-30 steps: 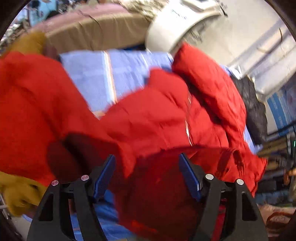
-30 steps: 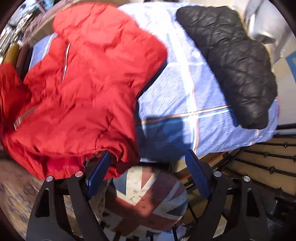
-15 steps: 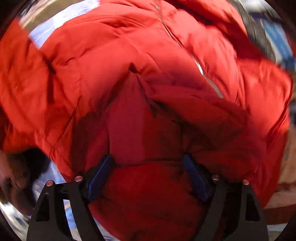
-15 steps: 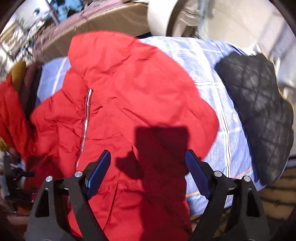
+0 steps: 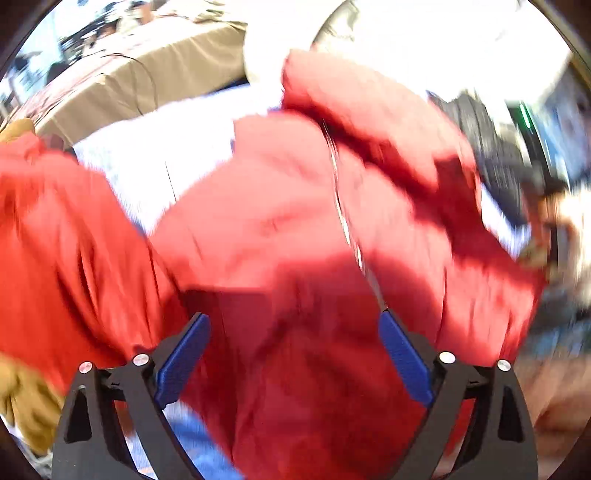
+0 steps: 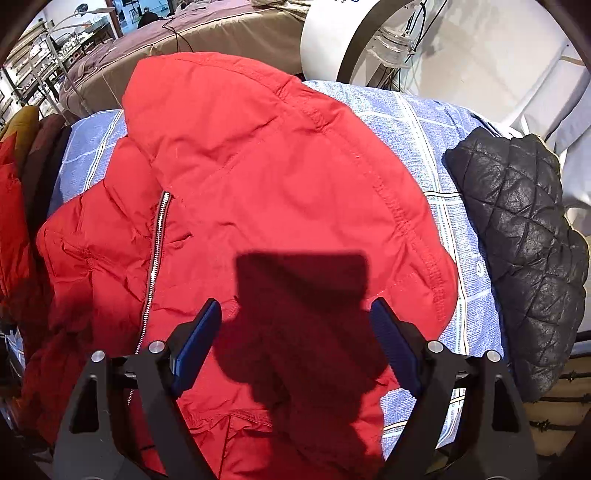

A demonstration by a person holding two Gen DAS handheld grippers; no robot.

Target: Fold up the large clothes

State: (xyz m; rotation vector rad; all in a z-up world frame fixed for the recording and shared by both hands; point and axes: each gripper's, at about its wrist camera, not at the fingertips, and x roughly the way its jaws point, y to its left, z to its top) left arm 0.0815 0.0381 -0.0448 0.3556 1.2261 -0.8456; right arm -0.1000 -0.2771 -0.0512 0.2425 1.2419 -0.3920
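A red hooded jacket lies spread on a bed with a blue checked sheet, hood toward the far side, its silver zipper running down the left. My right gripper hovers open over the jacket's lower right part, casting a shadow on it and gripping nothing. The left wrist view is blurred. My left gripper hangs over the same red jacket near the zipper. Its jaws are opening, with red cloth below and between them, and the pads are not pressing on it.
A black quilted jacket lies on the sheet's right side. Red, brown and mustard garments pile at the left. Behind the bed stand a tan-covered bed and a white round appliance. A mustard garment sits by the left gripper.
The left jaws have spread wider, and its view swung in close on the jacket and back out. The right gripper moved from the bed's near edge to over the jacket.
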